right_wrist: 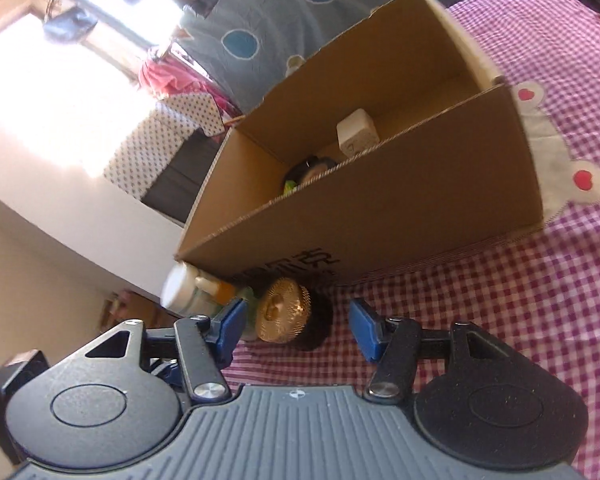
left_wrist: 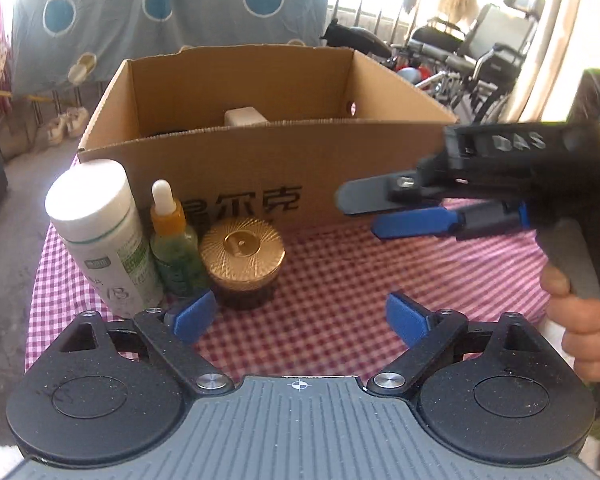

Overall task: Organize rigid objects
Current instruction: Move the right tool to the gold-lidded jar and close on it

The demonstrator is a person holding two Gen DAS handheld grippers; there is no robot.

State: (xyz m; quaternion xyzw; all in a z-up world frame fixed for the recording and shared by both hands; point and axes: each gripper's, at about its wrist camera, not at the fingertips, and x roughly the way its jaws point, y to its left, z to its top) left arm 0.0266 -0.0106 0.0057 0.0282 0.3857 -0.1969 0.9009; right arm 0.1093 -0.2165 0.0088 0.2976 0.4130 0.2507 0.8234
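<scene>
A white bottle [left_wrist: 96, 232], a green dropper bottle [left_wrist: 172, 240] and a gold-lidded dark jar [left_wrist: 240, 256] stand in a row against the front of an open cardboard box [left_wrist: 300, 160]. Inside the box are a white block [right_wrist: 356, 132] and a dark item with green on it [right_wrist: 308, 172]. My left gripper [left_wrist: 300, 320] is open and empty, close in front of the jar and slightly to its right. My right gripper [right_wrist: 296, 326] is open too, with the gold-lidded jar [right_wrist: 284, 316] just beyond its fingertips. From the left wrist view, the right gripper [left_wrist: 360, 216] hovers right of the jar, held by a hand [left_wrist: 580, 320].
A pink checked cloth [left_wrist: 360, 280] covers the table, with a bear patch [right_wrist: 556, 160] right of the box. The table's left edge drops off just beyond the white bottle. A blue spotted quilt [left_wrist: 160, 8] hangs behind, a wheelchair [left_wrist: 480, 52] stands at the back right, and shoes [left_wrist: 66, 122] lie on the floor.
</scene>
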